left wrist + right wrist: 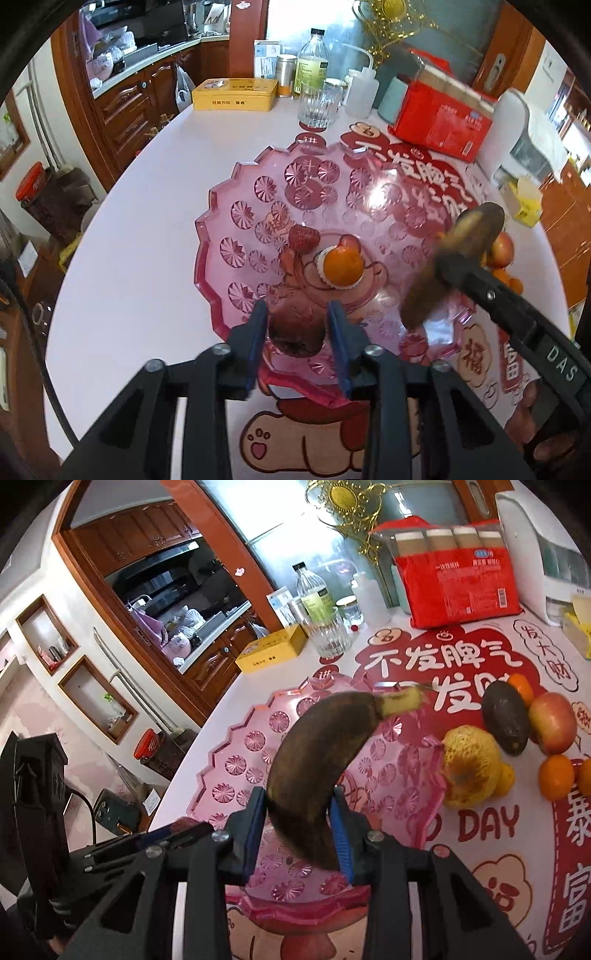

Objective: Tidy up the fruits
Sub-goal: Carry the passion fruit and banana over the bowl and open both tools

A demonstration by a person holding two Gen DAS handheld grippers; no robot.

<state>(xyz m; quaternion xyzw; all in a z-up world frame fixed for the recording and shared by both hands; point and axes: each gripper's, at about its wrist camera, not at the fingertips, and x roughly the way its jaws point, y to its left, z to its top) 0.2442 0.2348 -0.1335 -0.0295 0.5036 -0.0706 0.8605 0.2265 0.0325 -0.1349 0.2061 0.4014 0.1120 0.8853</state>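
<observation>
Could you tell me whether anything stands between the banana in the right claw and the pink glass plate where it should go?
Nothing visible blocks it. The banana hangs directly over the pink glass plate, whose near half is bare; the strawberry and tangerine sit near its centre.

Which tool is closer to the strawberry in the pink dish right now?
Left. The left tool hangs over the pink dish just short of the strawberry, around a dark fruit. The right tool holds a banana farther off.
</observation>
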